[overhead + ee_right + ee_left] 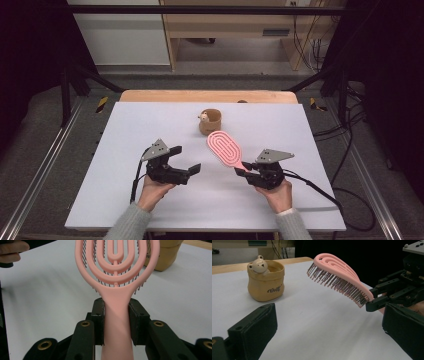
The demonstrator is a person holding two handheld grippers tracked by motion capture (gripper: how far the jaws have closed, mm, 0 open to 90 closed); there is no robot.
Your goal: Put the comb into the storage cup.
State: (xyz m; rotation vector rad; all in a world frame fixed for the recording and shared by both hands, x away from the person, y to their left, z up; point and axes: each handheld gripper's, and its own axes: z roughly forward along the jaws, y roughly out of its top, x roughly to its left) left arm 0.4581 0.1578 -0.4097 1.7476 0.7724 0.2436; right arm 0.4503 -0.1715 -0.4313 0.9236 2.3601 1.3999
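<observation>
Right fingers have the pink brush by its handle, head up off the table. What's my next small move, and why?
Probably carry the brush a little forward toward the tan cup. The right gripper is clamped on its handle, the head is tilted clear of the table, and the cup stands just beyond it; the left gripper is open.

The hairbrush (117,272) looked like smooth pink plastic with a soft satin sheen, and its dark bristles (337,283) seemed fine, stiff plastic pins with paler tips. The pot (265,281) appeared to be tan glazed ceramic modelled like a crumpled bag, slightly glossy, with a paler glossy bear figure (259,264) at its rim. The surface (150,125) was covered in a matt white sheet, smooth and even, over a pale wooden edge (207,96). The right gripper (116,322) was matt black plastic with brass-coloured metal rivets, and its fingers (136,322) bore dull, rubbery-looking pads. The left gripper (187,159) carried a grey matt metal plate (156,149).
</observation>
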